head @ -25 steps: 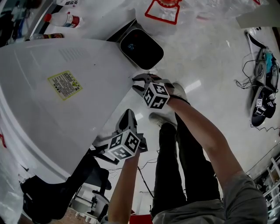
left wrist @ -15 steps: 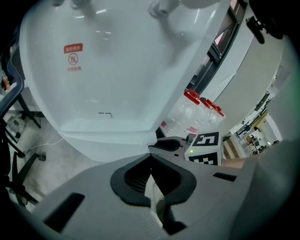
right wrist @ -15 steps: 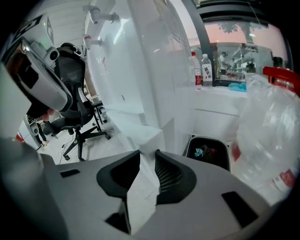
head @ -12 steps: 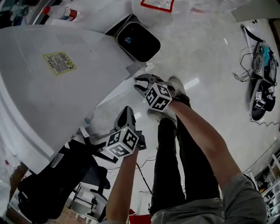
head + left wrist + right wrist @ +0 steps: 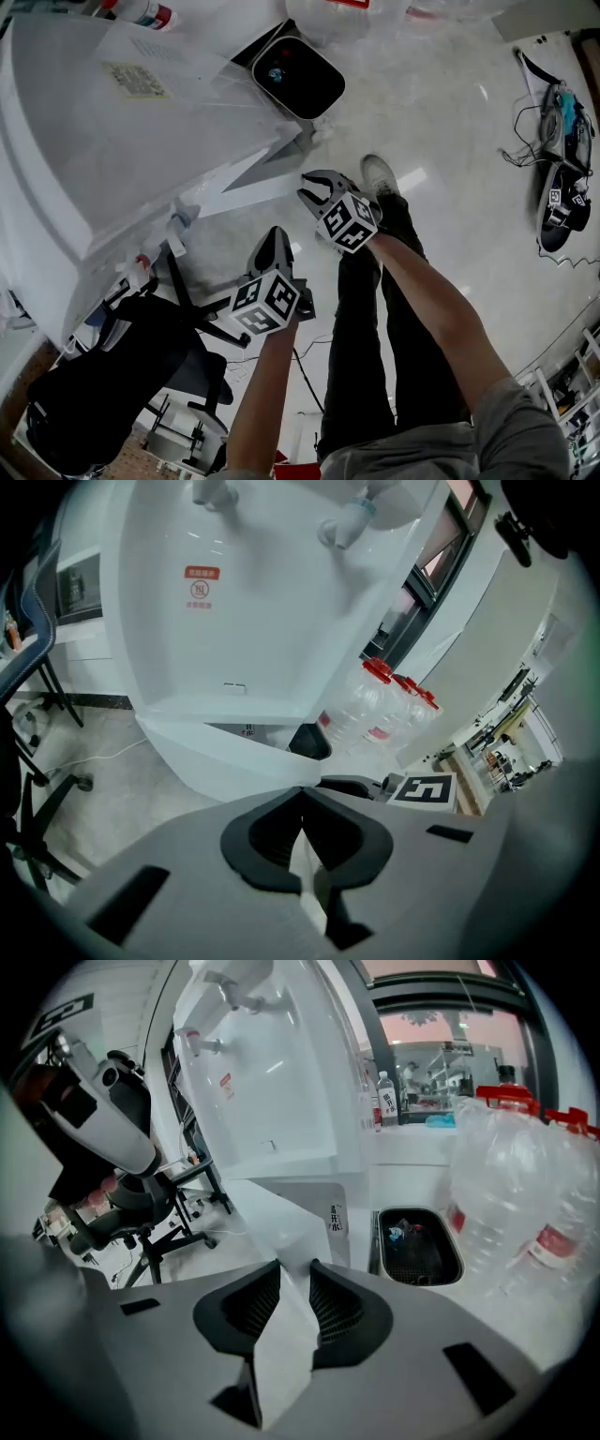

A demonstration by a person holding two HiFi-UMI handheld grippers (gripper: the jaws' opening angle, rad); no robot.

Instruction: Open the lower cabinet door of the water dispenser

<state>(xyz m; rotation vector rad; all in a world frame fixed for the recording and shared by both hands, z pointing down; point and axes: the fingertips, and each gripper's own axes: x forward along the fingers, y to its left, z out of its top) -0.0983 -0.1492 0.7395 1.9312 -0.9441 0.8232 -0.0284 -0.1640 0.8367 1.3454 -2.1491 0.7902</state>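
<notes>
The white water dispenser (image 5: 112, 122) fills the upper left of the head view, seen from above. Its lower cabinet door (image 5: 248, 192) stands swung out from the body as a white panel. My right gripper (image 5: 319, 190) is shut on the door's free edge; in the right gripper view the white door (image 5: 281, 1213) runs between the jaws of that gripper (image 5: 292, 1274). My left gripper (image 5: 273, 239) sits a little nearer to me. In the left gripper view a thin white strip of the door (image 5: 234, 752) lies pinched between the pads of the left gripper (image 5: 302, 803).
A black bin (image 5: 298, 78) sits on the floor beside the dispenser, with large water bottles (image 5: 525, 1204) next to it. A black office chair (image 5: 122, 375) stands at lower left. The person's legs and shoe (image 5: 380, 173) are right behind the grippers. Cables and gear (image 5: 562, 197) lie far right.
The door has swung out from the dispenser's body, opening a gap. Both grippers have moved with its edge, toward the person and to the right.
</notes>
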